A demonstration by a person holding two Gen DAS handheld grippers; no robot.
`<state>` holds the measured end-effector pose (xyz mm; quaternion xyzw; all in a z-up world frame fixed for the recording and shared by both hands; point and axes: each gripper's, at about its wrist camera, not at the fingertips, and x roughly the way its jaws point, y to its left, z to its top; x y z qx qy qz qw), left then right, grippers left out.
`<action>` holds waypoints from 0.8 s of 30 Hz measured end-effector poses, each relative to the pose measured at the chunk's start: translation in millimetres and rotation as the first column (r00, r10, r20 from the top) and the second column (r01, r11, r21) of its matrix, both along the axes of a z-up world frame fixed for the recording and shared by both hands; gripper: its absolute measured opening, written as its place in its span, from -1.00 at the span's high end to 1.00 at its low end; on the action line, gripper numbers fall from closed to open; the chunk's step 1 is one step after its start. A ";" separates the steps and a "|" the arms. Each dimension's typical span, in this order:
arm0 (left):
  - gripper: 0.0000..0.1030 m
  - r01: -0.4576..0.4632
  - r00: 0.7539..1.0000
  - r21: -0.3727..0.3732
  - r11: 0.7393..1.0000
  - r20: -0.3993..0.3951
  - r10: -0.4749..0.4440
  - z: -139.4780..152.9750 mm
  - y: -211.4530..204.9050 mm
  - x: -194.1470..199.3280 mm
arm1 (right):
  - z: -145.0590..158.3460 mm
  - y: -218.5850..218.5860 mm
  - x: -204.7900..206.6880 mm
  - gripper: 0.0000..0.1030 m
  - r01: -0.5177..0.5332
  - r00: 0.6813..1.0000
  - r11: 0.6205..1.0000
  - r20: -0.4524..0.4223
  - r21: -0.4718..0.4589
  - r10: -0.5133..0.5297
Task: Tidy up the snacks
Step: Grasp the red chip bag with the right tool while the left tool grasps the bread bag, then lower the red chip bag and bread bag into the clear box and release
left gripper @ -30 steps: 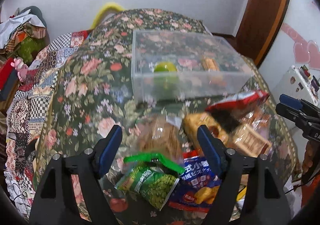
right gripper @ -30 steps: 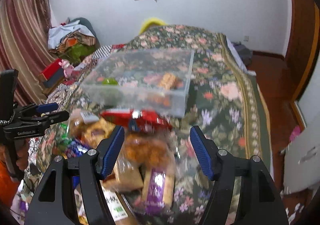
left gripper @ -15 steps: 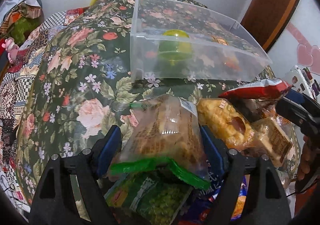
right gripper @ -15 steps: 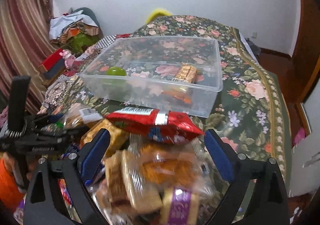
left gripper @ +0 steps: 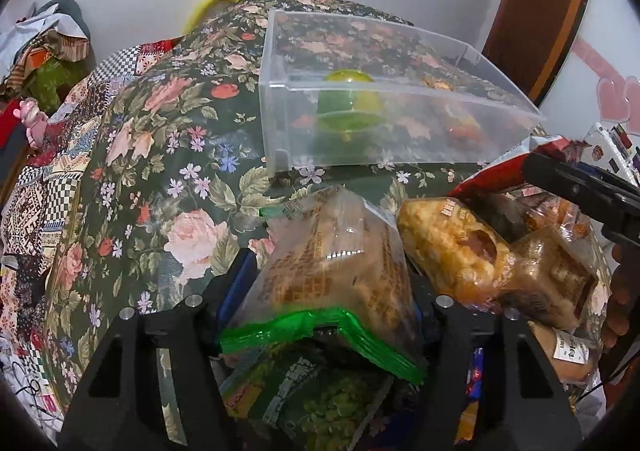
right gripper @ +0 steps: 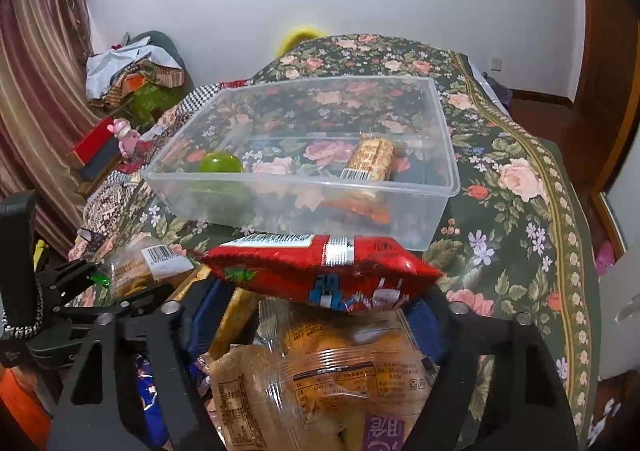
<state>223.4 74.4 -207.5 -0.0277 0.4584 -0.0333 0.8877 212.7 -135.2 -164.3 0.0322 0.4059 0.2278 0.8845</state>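
A clear plastic box [left gripper: 400, 131] [right gripper: 312, 203] stands on the floral cloth, holding a green ball [left gripper: 348, 103] [right gripper: 221, 163] and a golden biscuit pack [right gripper: 370, 157]. My left gripper [left gripper: 332, 279] is shut on a clear waffle-cake bag with a green end [left gripper: 336, 263], lifted over the snack pile. My right gripper [right gripper: 320, 303] is shut on a red snack bag [right gripper: 320, 267], held just in front of the box's near wall. Its fingertips are hidden behind the bag. The right gripper also shows at the right of the left wrist view [left gripper: 584, 187].
A pile of snacks lies under both grippers: a green pea bag [left gripper: 320, 407], an orange puff bag [left gripper: 448, 243], wrapped cakes [right gripper: 320, 383] and a blue pack [right gripper: 148, 399]. The floral cloth [left gripper: 160, 171] drops off at left. Clothes and a curtain stand at far left.
Both grippers closed on their bags and lifted them: the left on the waffle-cake bag, the right on the red bag. Both moved closer to the box.
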 end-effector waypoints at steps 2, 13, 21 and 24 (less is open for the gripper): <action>-0.23 -0.003 1.000 -0.003 1.000 0.010 0.003 5.1 1.4 -2.1 | 1.6 -0.7 -0.1 -0.30 -0.011 1.000 1.000 -0.002 0.021 0.011; -0.22 -0.033 0.994 -0.010 0.999 0.102 0.034 50.9 7.7 -14.9 | 36.1 -6.7 -20.9 -0.20 -0.038 0.996 0.998 0.082 0.043 0.035; -0.22 -0.019 0.983 -0.025 1.000 0.184 0.024 87.5 2.9 -14.2 | 68.7 -15.8 -27.5 -0.20 -0.043 0.988 0.996 0.154 0.078 0.030; -0.22 -0.012 0.979 -0.028 1.000 0.203 0.018 97.6 -0.6 -8.8 | 79.0 -18.2 -25.3 -0.20 -0.040 0.984 0.995 0.179 0.094 0.022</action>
